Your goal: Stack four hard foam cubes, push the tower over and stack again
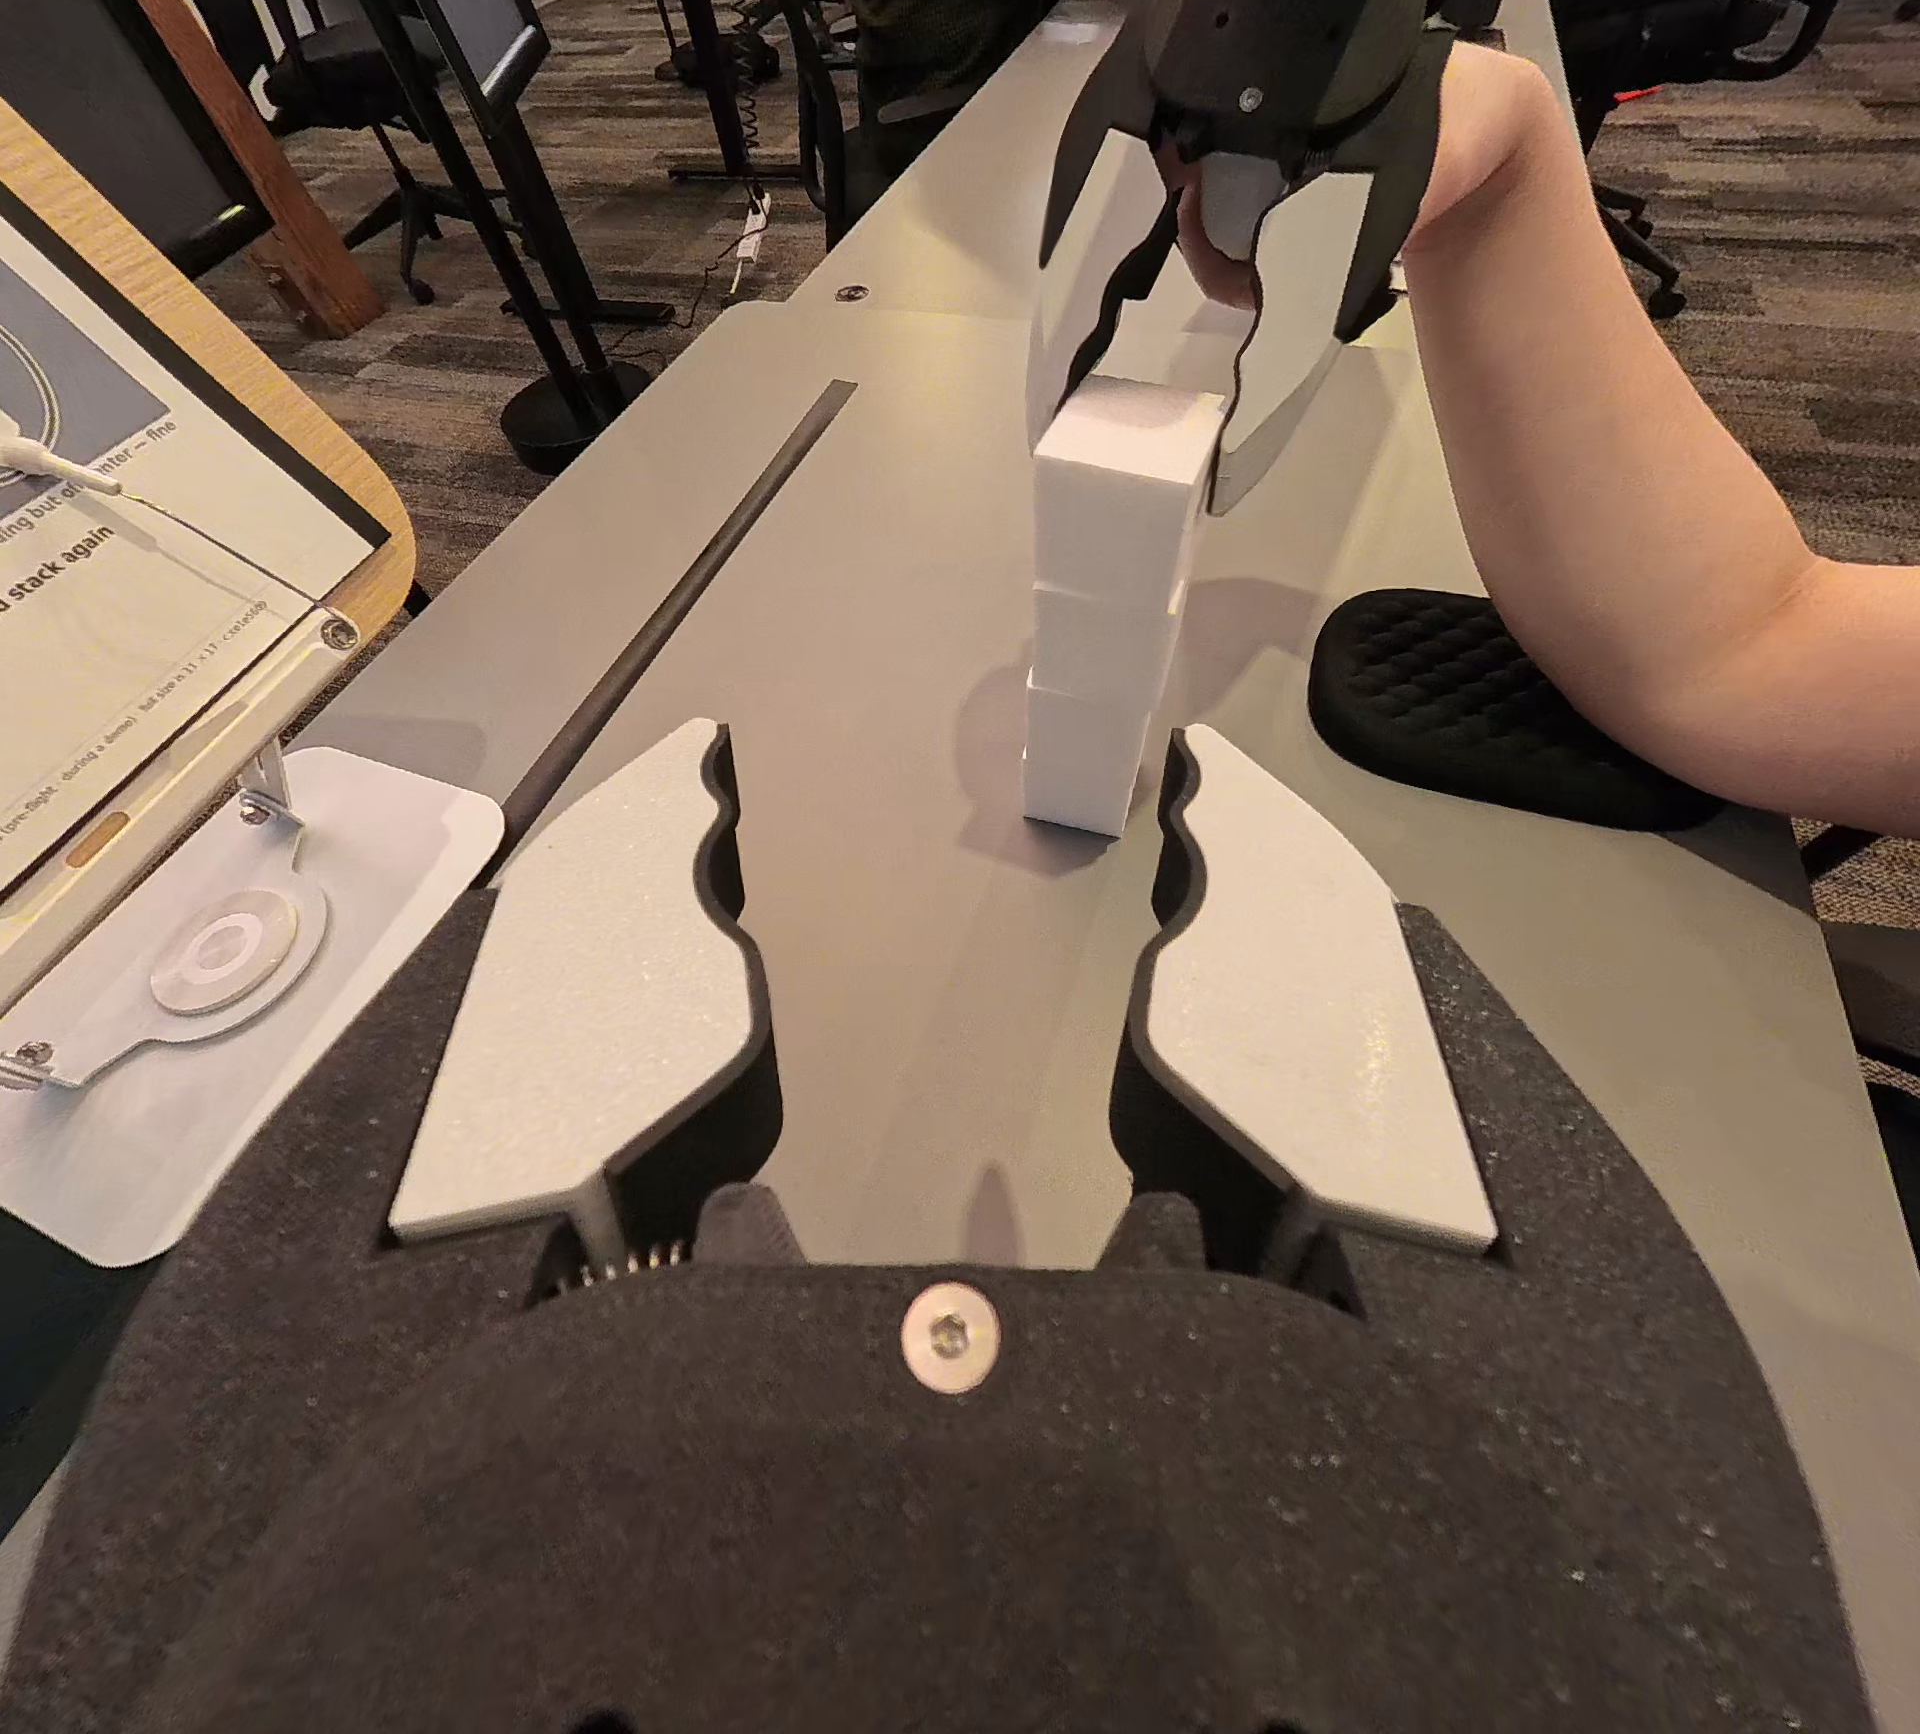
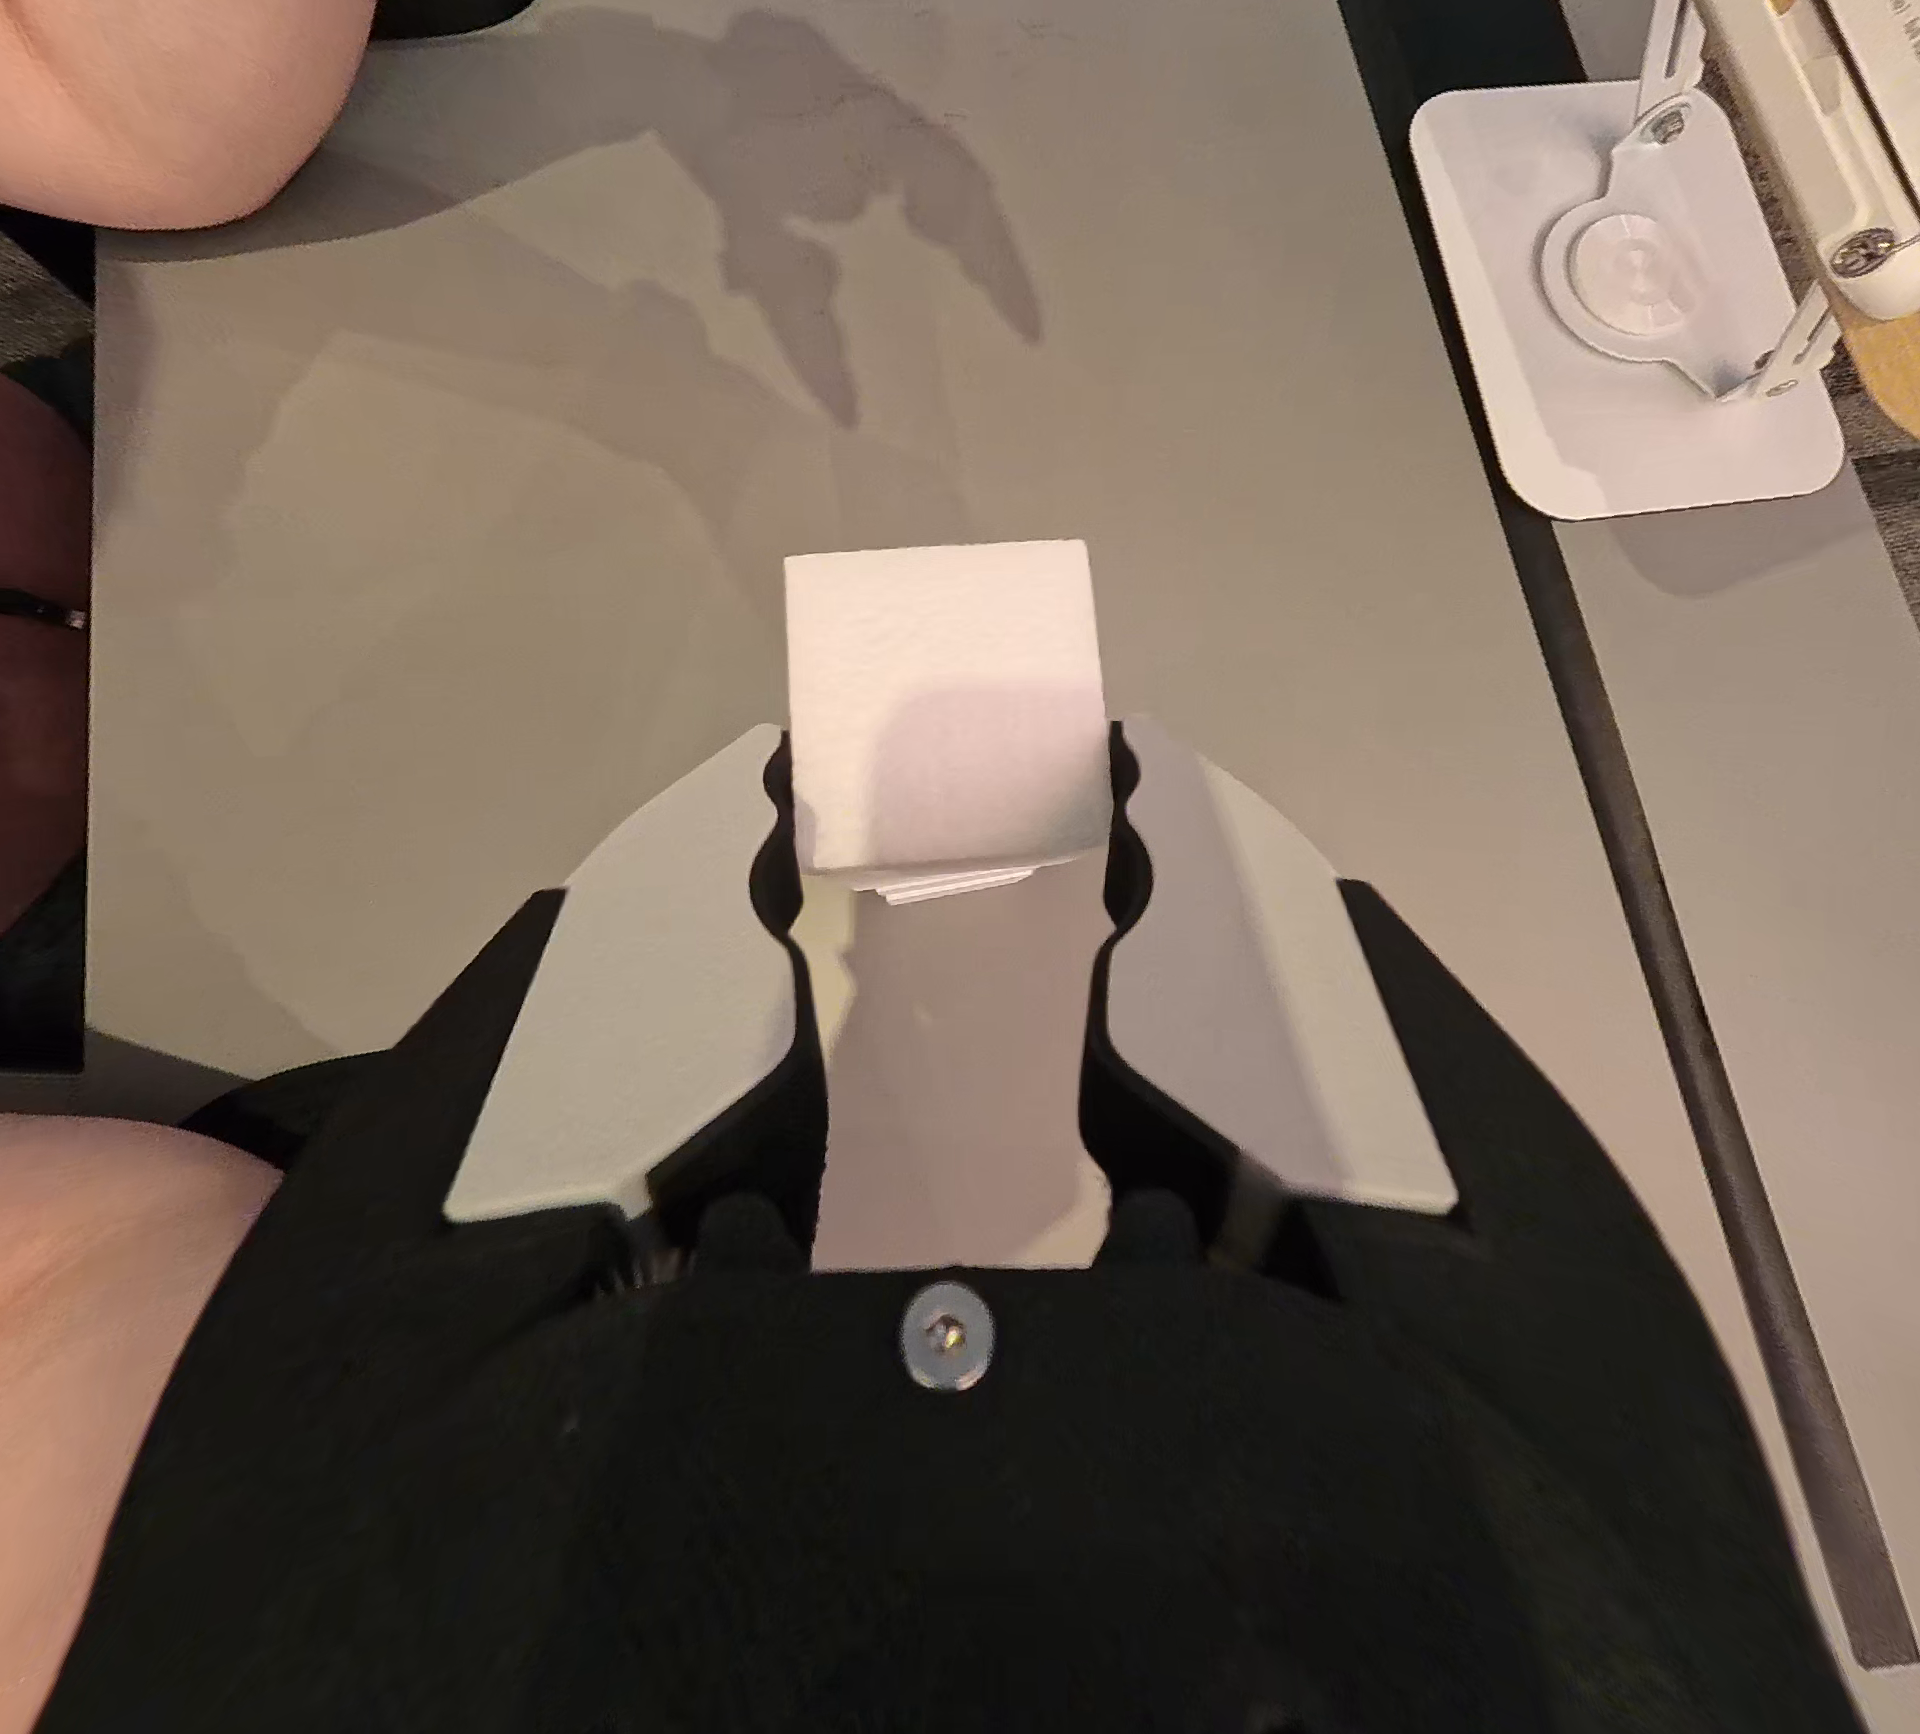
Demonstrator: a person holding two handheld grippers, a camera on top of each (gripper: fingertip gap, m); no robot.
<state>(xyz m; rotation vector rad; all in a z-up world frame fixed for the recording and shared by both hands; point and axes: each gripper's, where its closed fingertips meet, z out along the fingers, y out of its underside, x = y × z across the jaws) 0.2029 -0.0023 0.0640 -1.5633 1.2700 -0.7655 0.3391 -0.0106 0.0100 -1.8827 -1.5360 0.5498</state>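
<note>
My left hand-held gripper (image 1: 951,811) hangs low over the counter (image 1: 894,541), spread wide with nothing in it. The tower (image 1: 1107,614) of white cubes stands just ahead of its tips, toward the right finger and apart from it. I count about four cubes, slightly offset, the long axis upright with a slight lean. My right hand-held gripper (image 1: 1148,427) reaches down over the tower from above, partly spread. Its fingers flank the top cube (image 2: 940,708); in the right wrist view the pads sit against or just beside its side faces, and I cannot tell whether they press it. Left of the tower are a dark groove (image 1: 686,583) in the counter and a white stand (image 1: 239,978) carrying a printed sheet (image 1: 114,604). To the right, my forearm (image 1: 1621,479) rests on a black pad (image 1: 1455,697).
</note>
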